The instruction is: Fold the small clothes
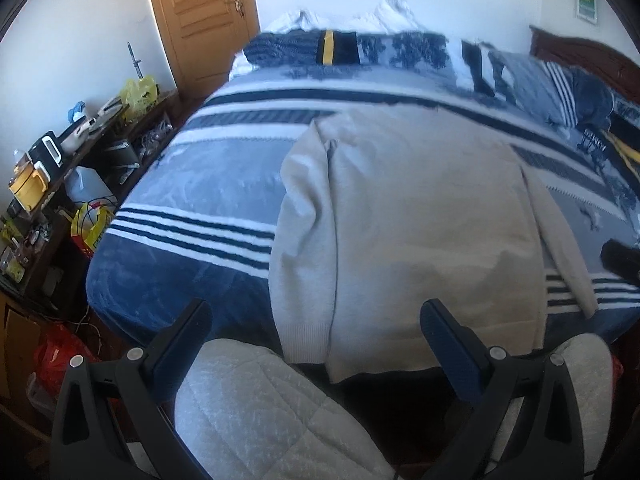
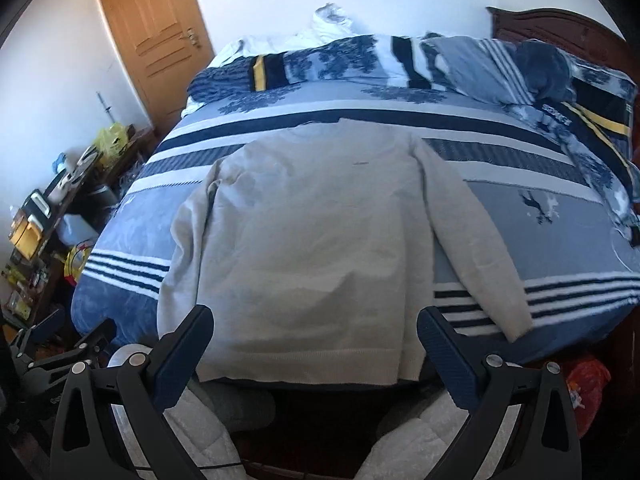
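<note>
A cream knit sweater [image 1: 420, 220] [image 2: 316, 236] lies flat on the striped blue bed cover [image 1: 192, 200] [image 2: 540, 232], its hem hanging over the near edge. Its left sleeve [image 1: 304, 240] is folded along the body, and the right sleeve [image 2: 476, 248] spreads out to the side. My left gripper [image 1: 316, 328] hovers open just short of the hem, holding nothing. My right gripper [image 2: 314, 332] is open too, at the hem's near edge, empty. The tip of the right gripper [image 1: 622, 260] shows at the right edge of the left wrist view. The left gripper [image 2: 60, 344] also shows low at the left in the right wrist view.
Pillows and a bunched duvet [image 2: 400, 60] lie at the head of the bed. A cluttered dark shelf [image 1: 60, 160] stands along the left wall by a wooden door [image 2: 156, 36]. The person's quilted pale trousers [image 1: 260, 412] are below the grippers. A red bag [image 2: 588, 384] sits on the floor at the right.
</note>
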A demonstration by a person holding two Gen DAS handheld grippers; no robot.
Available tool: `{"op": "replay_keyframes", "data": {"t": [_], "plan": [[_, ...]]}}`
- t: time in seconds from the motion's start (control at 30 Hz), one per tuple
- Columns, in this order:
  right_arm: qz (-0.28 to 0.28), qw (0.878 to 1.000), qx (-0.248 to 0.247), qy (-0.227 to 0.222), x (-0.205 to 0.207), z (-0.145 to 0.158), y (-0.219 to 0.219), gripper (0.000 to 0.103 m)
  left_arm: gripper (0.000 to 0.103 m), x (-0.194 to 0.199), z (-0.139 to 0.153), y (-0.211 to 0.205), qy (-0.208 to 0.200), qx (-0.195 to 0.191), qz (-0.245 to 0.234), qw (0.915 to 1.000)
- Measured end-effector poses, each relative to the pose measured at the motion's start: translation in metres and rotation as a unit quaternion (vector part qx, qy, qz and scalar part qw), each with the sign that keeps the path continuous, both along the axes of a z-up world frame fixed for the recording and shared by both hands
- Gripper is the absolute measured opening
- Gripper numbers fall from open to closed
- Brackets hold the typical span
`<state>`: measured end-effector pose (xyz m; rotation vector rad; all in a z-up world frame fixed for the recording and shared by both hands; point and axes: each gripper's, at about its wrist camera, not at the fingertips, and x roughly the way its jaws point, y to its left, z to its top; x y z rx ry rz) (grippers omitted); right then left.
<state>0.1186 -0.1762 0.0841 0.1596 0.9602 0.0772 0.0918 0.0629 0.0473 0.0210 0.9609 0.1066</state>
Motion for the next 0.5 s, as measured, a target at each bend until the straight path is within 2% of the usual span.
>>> {"op": "replay_keyframes", "data": {"t": [0.2, 0.37, 0.43, 0.5], "plan": [[0.059, 0.998, -0.010, -0.004, 0.027, -0.015, 0.023, 0.103, 0.103, 0.031, -0.053, 0.015, 0.037, -0.040, 0.011, 0.9985], [0.083, 0.996, 0.015, 0.015, 0.061, -0.035, 0.033, 0.093, 0.102, 0.057, -0.092, 0.025, 0.048, -0.043, 0.013, 0.9979], [0.090, 0.995, 0.022, 0.026, 0.076, -0.045, 0.038, 0.086, 0.096, 0.067, -0.110, 0.030, 0.055, -0.042, 0.019, 0.9974], [0.098, 0.994, 0.035, 0.043, 0.093, -0.057, 0.045, 0.082, 0.082, 0.076, -0.129, 0.037, 0.077, -0.056, 0.025, 0.9951]]}}
